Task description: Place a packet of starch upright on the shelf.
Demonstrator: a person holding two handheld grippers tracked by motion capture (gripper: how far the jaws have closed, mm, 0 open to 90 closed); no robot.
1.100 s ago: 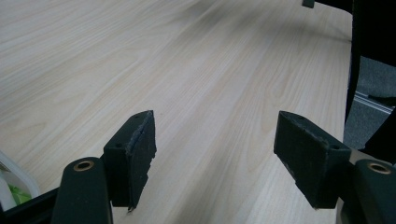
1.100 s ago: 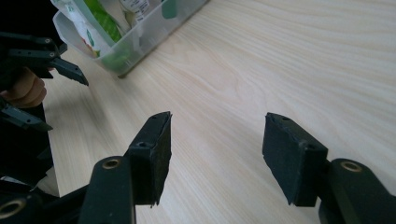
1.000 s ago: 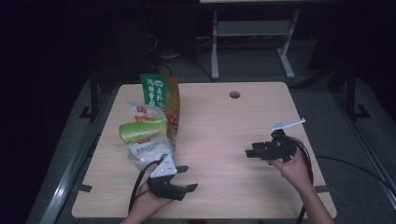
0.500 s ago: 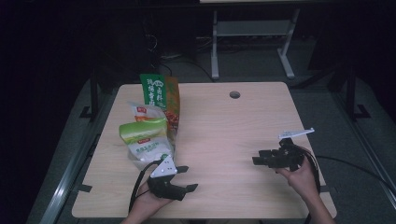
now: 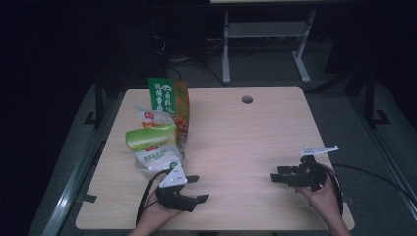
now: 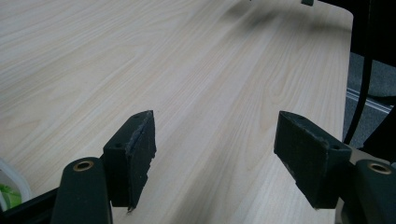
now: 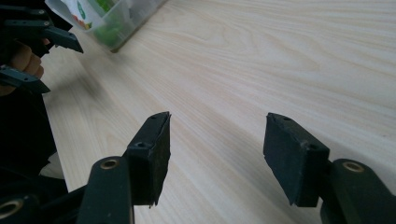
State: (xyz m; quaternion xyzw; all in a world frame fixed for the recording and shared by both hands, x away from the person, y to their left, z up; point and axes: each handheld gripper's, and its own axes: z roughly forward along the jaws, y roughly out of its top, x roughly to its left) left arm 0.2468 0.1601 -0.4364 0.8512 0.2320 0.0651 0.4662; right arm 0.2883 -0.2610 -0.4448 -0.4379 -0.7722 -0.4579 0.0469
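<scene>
Gaping wide with nothing between them, the fingers (image 6: 135,154) of the left gripper (image 5: 193,189) hovered low over bare pale wood in the left gripper view, released and apart from any object. The right gripper (image 5: 276,177) was likewise released: in the right gripper view its fingers (image 7: 154,149) stood well separated over the same woodgrain, grasping nothing. Seen from above, the left gripper sat near the front edge of the worktop (image 5: 236,132), held in the person's left hand (image 5: 155,214), its fingers pointing toward the right. The right gripper lay well apart from it at the front right, held in the right hand (image 5: 322,196), fingers pointing left toward the other. Just beyond the left gripper stood a clear tub (image 5: 147,169) packed with snack bags (image 5: 152,142), with a tall green packet (image 5: 162,96) upright behind them, along the worktop's left side. In the right gripper view that tub (image 7: 116,23) appeared at the far upper left, beside the left gripper (image 7: 37,51). A round cable hole (image 5: 247,100) lay near the worktop's far edge.
</scene>
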